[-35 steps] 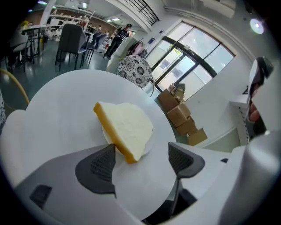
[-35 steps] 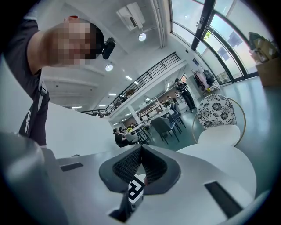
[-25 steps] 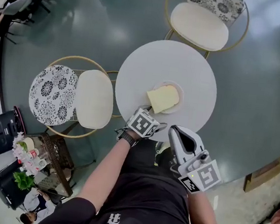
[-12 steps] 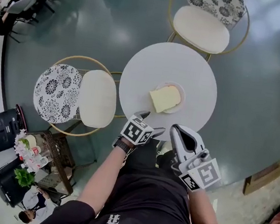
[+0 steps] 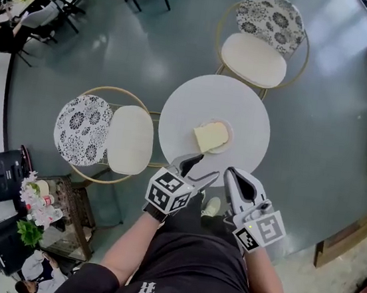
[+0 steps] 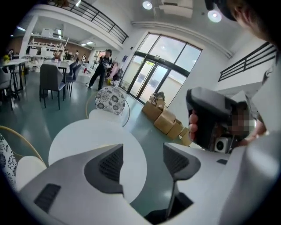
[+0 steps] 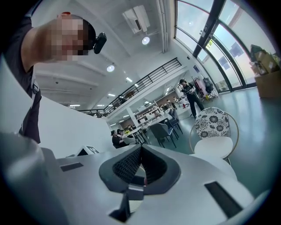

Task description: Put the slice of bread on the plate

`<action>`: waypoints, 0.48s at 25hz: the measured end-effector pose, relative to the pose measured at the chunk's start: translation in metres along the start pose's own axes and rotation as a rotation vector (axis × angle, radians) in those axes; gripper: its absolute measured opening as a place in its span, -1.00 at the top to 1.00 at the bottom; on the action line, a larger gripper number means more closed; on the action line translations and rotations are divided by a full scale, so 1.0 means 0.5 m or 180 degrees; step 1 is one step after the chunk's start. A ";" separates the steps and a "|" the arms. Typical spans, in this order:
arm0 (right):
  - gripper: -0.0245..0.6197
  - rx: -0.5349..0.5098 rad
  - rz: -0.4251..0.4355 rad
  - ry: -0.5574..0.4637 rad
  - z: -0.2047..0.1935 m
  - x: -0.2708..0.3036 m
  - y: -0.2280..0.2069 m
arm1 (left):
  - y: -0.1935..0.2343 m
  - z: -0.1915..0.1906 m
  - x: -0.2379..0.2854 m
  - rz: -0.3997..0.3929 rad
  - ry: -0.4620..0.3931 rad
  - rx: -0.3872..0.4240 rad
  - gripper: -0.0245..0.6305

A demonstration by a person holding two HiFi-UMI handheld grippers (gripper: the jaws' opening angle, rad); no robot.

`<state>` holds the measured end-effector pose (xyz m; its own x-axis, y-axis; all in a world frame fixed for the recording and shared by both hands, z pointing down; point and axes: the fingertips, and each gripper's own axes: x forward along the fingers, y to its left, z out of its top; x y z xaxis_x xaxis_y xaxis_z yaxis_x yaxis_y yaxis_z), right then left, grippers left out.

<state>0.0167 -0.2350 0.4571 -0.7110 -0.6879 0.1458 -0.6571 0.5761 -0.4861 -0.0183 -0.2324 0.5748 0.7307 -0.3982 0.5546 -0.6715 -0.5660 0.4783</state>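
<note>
Slice of bread (image 5: 210,136) lies on the plate (image 5: 230,132), mid-frame on the round white desk (image 5: 196,100). Left gripper (image 5: 206,166) is at the desk's lower edge, jaws apart, just been closing, nothing between them. Right gripper (image 5: 234,176) is beside it, jaws pressed together, empty.
</note>
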 end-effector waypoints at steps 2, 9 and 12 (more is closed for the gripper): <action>0.91 -0.0042 -0.0012 -0.0013 0.013 -0.012 0.008 | -0.030 0.033 -0.027 0.0011 -0.0181 0.0067 0.15; 0.92 -0.0199 -0.0020 -0.0011 0.042 -0.048 0.041 | -0.125 0.137 -0.116 0.0176 -0.0976 0.0364 0.88; 0.92 -0.0252 0.0005 -0.0015 0.050 -0.063 0.055 | -0.160 0.155 -0.139 0.0279 -0.1134 0.0483 0.91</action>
<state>0.0276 -0.2086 0.4175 -0.7109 -0.6890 0.1409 -0.6739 0.6102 -0.4165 -0.0056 -0.2153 0.4453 0.6862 -0.6603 0.3050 -0.7270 -0.6082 0.3188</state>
